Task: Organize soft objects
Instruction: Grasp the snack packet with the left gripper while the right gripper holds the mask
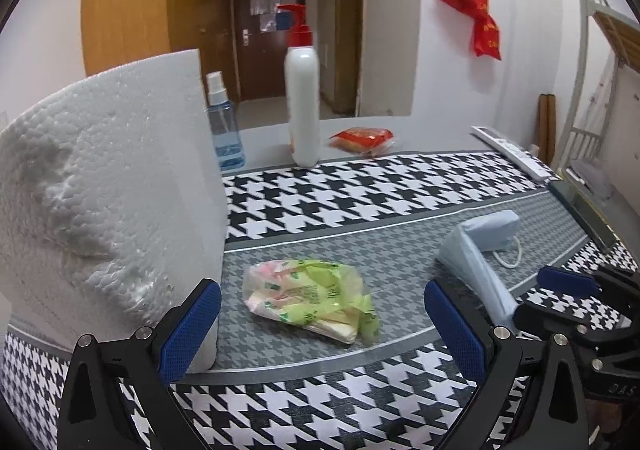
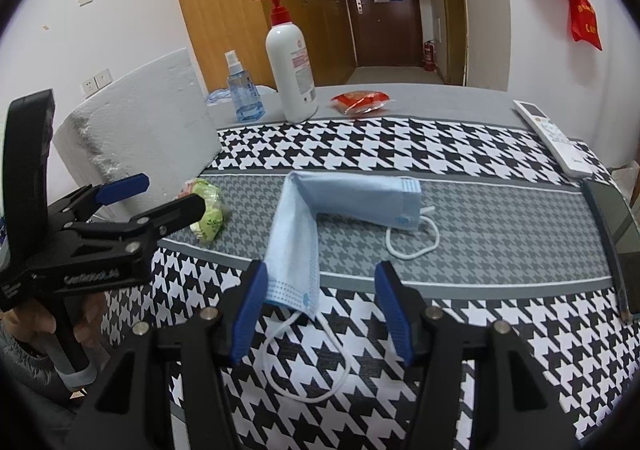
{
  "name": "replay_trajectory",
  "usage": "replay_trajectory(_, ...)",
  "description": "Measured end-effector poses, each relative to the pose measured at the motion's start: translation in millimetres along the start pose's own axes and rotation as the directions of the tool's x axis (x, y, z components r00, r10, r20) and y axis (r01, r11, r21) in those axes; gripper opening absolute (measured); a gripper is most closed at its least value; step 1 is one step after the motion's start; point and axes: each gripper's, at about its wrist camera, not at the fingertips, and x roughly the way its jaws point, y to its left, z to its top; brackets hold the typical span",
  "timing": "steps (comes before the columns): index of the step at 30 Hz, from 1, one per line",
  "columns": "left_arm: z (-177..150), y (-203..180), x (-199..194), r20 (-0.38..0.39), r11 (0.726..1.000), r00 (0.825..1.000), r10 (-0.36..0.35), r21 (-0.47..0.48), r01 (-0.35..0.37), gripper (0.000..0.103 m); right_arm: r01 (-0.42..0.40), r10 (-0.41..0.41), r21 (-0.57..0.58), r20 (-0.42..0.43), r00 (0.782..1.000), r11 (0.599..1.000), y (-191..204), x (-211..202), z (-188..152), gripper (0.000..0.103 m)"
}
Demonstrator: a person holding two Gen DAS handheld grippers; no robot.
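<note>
Face mask [image 2: 320, 206], pale blue, lay folded into an L on the grey band of the houndstooth tablecloth [image 2: 460, 154], one white ear loop at its far end, the other trailing off its near corner onto the black-and-white check. Right gripper [image 2: 320, 310] hovered over that near corner, fingers spread wide, holding nothing; the left blue pad sat just beside the mask's edge, contact uncertain. Left gripper [image 1: 322, 324] also wide open and empty, low over the cloth. Green tissue pack [image 1: 312, 300], crumpled, lay ahead between its fingers on the grey band, not touched. Paper towel roll [image 1: 104, 202] stood upright just left of the pack, close against the left finger. Along the far edge: small blue spray bottle [image 2: 244, 94], white pump bottle [image 2: 292, 70] with red top, red snack packet [image 2: 360, 100]. White remote [image 2: 552, 142] at right edge.
</note>
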Motion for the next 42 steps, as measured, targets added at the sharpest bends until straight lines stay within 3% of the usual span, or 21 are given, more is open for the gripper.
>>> replay_trajectory(6,0.5,2.1,3.8,-0.012,0.999,0.999,0.033,0.0,-0.033,0.102,-0.001,0.001,-0.002,0.002,1.0,1.0,2.1,0.1,0.5,0.061)
replay_trajectory(28,1.7,0.2,26.9,-0.094,1.0,0.995,0.017,0.0,-0.018,0.1,0.017,-0.017,0.001,-0.002,1.0,1.0,1.0,0.6,0.0,0.061)
replay_trajectory(38,1.5,5.2,39.2,-0.161,1.0,0.987,0.003,-0.024,-0.007,0.086,0.025,-0.025,0.002,-0.001,1.0,1.0,-0.4,1.5,1.6,0.062)
replay_trajectory(42,0.6,5.7,42.6,-0.184,0.999,0.983,-0.009,-0.032,0.003,0.071,0.027,-0.027,0.005,-0.009,1.0,1.0,-0.1,4.5,3.1,0.062)
